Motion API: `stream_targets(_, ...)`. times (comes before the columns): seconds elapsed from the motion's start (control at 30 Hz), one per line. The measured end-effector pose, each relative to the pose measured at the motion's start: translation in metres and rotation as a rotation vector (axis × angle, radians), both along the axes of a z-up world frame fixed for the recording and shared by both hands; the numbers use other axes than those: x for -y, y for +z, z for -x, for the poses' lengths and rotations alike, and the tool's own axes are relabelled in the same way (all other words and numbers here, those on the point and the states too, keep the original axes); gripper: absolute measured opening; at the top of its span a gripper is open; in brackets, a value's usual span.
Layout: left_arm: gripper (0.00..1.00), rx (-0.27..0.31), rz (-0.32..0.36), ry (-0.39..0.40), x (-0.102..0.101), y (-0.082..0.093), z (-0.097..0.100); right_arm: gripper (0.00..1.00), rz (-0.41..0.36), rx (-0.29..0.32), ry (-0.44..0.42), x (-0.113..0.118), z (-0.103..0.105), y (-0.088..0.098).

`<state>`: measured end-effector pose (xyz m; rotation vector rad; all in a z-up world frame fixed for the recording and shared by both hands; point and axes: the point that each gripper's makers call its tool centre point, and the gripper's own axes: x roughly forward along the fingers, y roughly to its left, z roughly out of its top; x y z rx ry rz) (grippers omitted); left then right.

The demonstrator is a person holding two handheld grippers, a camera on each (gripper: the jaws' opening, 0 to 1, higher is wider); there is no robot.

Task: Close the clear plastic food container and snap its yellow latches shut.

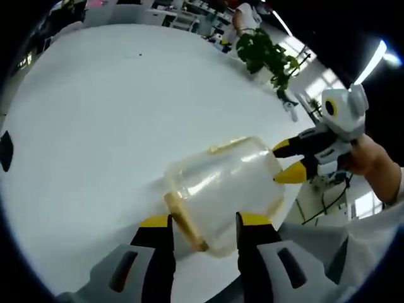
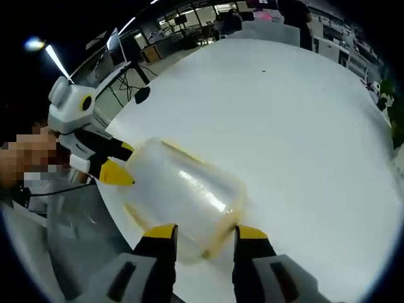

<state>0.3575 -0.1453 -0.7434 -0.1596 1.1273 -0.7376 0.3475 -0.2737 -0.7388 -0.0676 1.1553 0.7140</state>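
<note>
**A:** Since both sets of fingers flank the container (image 1: 224, 189) from opposite ends, which is nearer a latch?

**B:** Left gripper (image 1: 203, 221): open, straddling the near end with its yellow latch (image 1: 185, 222). Right gripper (image 2: 205, 232) open likewise at the far end. Container tipped on the bench (image 1: 95, 126), long axis running gripper to gripper.

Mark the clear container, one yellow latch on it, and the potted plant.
clear container (image 1: 230, 183), left gripper view, middle of its translucent wall.
yellow latch (image 1: 185, 222), left gripper view, the strip along the near edge.
potted plant (image 1: 268, 57), left gripper view, its green leaves.
</note>
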Motion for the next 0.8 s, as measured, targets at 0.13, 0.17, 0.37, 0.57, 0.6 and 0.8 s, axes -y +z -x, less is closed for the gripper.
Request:
stream_targets(0.13, 0.33, -0.009, 0.003, 0.017, -0.001, 0.006, -0.004, 0.33, 0.018, -0.011, 0.017, -0.005, -0.002, -0.002)
stream_targets(0.17, 0.33, -0.013, 0.016, 0.015, 0.002, 0.008, -0.003, 0.34, -0.008, -0.016, 0.015, -0.011, -0.004, -0.001)
stream_targets(0.37, 0.34, 0.001, 0.007, -0.001, 0.004, 0.001, 0.001, 0.34, -0.012, -0.007, 0.012, -0.004, -0.001, 0.000)
stream_targets(0.57, 0.36, -0.028, 0.009, 0.032, 0.001, -0.001, 0.001, 0.35, -0.033, 0.004, -0.014, -0.002, 0.000, 0.001)
stream_targets(0.6, 0.36, -0.022, 0.008, 0.032, 0.002, -0.001, 0.001, 0.35, -0.032, 0.009, -0.014, -0.002, 0.001, 0.001)
stream_targets(0.8, 0.37, 0.013, 0.012, 0.002, 0.002, 0.000, 0.000, 0.35, -0.043, 0.000, -0.027, 0.001, 0.002, 0.001)
